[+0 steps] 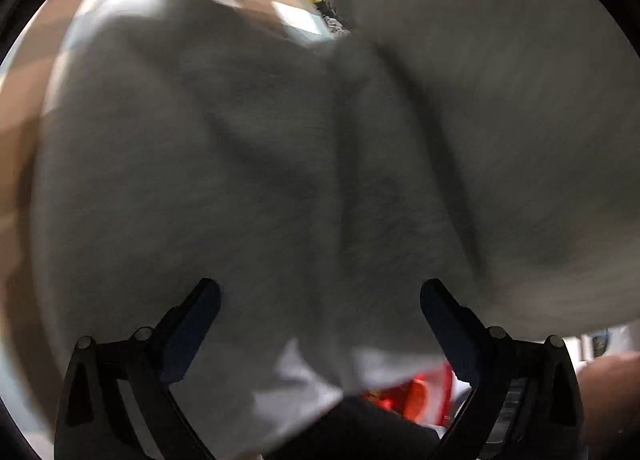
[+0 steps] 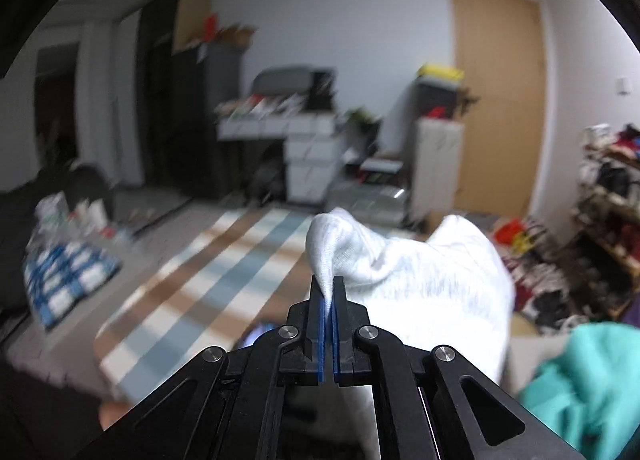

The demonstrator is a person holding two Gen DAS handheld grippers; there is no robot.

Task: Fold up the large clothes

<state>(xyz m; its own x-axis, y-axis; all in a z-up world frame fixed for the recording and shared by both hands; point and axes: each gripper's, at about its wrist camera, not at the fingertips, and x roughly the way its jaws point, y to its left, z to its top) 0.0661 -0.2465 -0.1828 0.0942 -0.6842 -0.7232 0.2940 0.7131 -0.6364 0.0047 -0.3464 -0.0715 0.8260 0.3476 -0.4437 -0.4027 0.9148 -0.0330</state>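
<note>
Behind claw (image 1: 320,292), blurred grey garment (image 1: 304,148)

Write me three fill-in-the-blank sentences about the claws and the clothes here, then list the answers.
1. The right claw is shut on a fold of the ____ garment.
2. The left claw stands ____ over the grey cloth.
3. The teal garment lies at the lower ____ of the right wrist view.

Answers: white; open; right

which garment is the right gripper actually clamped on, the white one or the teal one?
The white garment: a pinch of its fabric sits between the shut pads of the right gripper. The teal garment lies loose at lower right, untouched.
</note>
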